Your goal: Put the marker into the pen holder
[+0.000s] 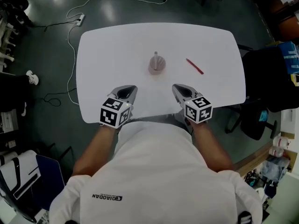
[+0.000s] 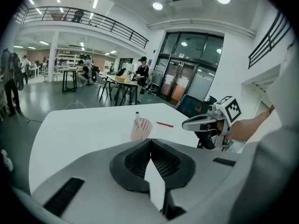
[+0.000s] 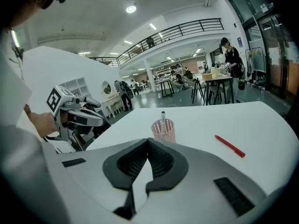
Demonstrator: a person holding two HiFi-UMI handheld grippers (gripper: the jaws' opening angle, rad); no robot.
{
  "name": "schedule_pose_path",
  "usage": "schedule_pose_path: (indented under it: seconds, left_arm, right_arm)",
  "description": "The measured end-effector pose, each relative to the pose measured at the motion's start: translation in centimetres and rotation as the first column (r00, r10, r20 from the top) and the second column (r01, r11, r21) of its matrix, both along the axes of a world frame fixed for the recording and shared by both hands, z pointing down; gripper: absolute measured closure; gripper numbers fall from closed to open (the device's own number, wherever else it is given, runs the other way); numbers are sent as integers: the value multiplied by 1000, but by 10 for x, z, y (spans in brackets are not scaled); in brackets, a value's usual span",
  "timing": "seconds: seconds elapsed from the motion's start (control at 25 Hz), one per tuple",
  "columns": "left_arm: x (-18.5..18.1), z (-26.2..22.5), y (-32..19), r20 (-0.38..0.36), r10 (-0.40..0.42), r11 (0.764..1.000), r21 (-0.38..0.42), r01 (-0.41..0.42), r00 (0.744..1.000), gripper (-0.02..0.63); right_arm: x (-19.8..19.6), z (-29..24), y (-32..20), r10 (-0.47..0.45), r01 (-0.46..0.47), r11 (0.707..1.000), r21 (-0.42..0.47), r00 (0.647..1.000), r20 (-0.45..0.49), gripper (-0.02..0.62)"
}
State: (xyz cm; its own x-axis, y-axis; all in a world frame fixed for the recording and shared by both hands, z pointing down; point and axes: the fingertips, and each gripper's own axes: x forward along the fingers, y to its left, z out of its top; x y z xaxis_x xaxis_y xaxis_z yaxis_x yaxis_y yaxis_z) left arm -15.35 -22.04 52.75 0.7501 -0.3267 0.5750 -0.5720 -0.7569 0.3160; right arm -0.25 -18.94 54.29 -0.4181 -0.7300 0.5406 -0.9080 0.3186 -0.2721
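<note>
White tabletop [image 1: 107, 55] carries the pen holder [image 1: 157, 65] midway between its side edges, the marker [image 1: 156, 55] upright inside and a red pen [image 1: 194, 66] lying nearer the right edge, so the left tongs [image 1: 131, 89] and right tongs [image 1: 176, 87] sit pressed together, empty, by the near edge, seemingly done.

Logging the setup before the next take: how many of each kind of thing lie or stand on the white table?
pen holder: 1
marker, standing in the holder: 1
red pen: 1
Total: 3
</note>
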Motion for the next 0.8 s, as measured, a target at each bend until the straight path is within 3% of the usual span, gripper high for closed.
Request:
schedule_pose_path:
  seconds: [0.2, 0.48, 0.8]
  left_arm:
    - [12, -2, -1, 2, -7, 1000, 14, 7, 1000, 578]
    - [23, -4, 10, -6, -85, 996, -2, 85, 996, 578]
    - [58, -1, 8, 25, -137, 991, -3, 137, 990, 578]
  right_arm:
    - [14, 3, 5, 4, -4, 1000, -7, 1000, 11, 575]
    - [20, 1, 10, -104, 104, 994, -27, 995, -9, 575]
    - [58, 6, 12, -181, 180, 983, -27, 981, -67, 577]
